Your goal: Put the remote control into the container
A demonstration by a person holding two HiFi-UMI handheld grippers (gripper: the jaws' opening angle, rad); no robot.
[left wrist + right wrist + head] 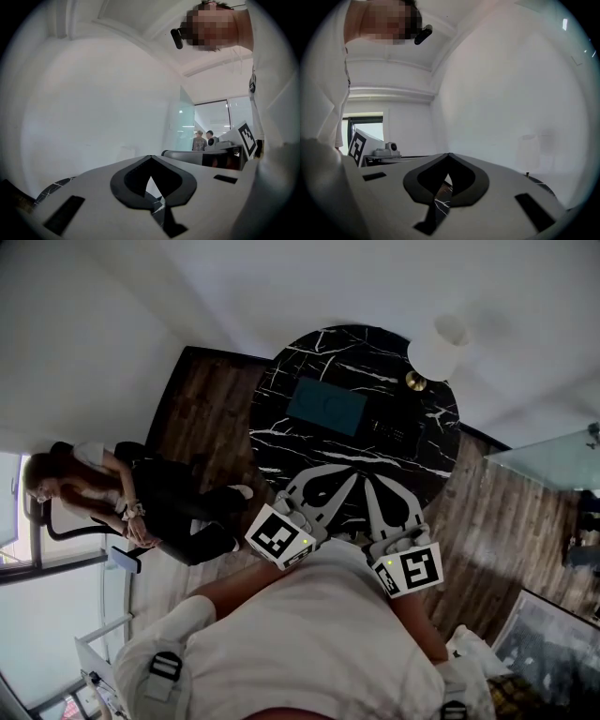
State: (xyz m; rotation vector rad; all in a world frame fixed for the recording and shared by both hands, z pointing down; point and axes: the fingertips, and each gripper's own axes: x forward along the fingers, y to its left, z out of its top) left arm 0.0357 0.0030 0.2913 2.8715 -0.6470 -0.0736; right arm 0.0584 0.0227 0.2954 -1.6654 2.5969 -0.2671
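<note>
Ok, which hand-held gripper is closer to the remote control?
The right hand-held gripper: the remote control lies just beyond its tips, farther from the left hand-held gripper.

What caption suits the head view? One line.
Shut left gripper and right gripper hover over marble table; remote control lies outside teal container.

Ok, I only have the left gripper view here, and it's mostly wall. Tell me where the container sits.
Observer: The teal container lies flat on the round black marble table, ahead of both grippers.
Operator: Now give me the remote.
Observer: The remote control lies on the table on the container's right side in the head view, close beside it and not inside it.
Operator: Report the right gripper too.
Observer: The right gripper has its jaws together with nothing between them. It is held over the table's near edge.
</note>
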